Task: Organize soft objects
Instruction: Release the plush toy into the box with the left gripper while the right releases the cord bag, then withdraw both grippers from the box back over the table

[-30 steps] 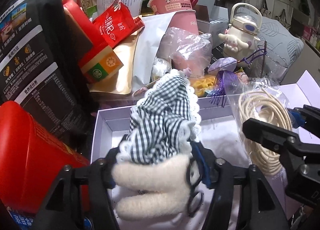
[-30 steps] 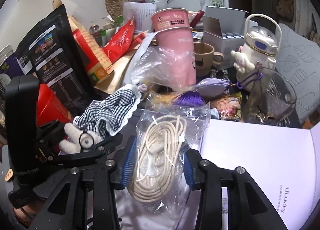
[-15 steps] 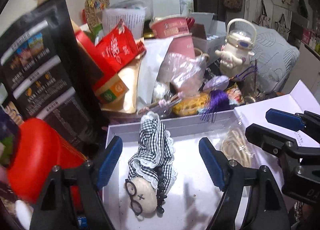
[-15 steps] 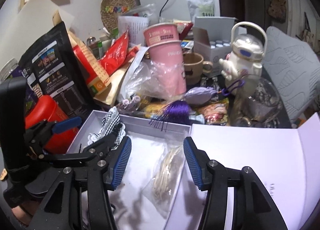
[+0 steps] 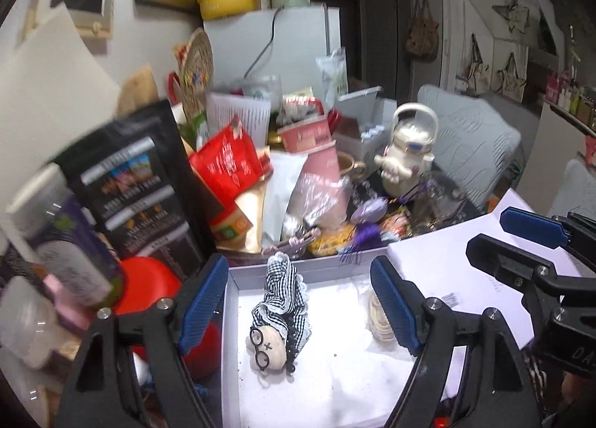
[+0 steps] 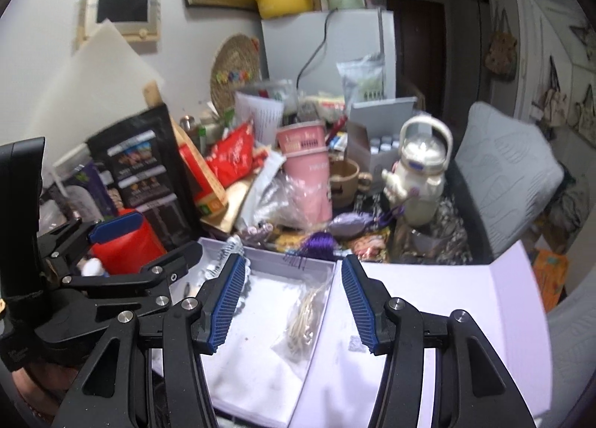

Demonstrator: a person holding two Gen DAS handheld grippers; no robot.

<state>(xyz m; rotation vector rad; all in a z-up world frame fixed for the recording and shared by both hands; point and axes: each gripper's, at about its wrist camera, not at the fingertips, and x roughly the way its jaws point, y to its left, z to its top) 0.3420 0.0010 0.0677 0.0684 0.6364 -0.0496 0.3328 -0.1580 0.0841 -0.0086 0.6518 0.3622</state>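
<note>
tongs on both sides stand wide apart with nothing between them. left tongs hang above the white box, their blue pads spread to either side of the doll. the doll lies inside the box on white paper, its round head with black glasses toward the camera and its black-and-white checked dress with lace trim reaching toward the far wall of the box. just to its right in the same box lies the coiled cream cord in a clear bag, partly hidden behind the right-hand pad in the left wrist view.

right tongs hover over the right part of the box, with the bagged cord showing between the pads, lying flat against the box's right wall. the box lid lies open flat to the right, joined to the box. beyond the box the table is crowded: a red container at the left, a black pouch, a pink cup, a white kettle-shaped figure and a purple tassel hanging over the box's far edge.
</note>
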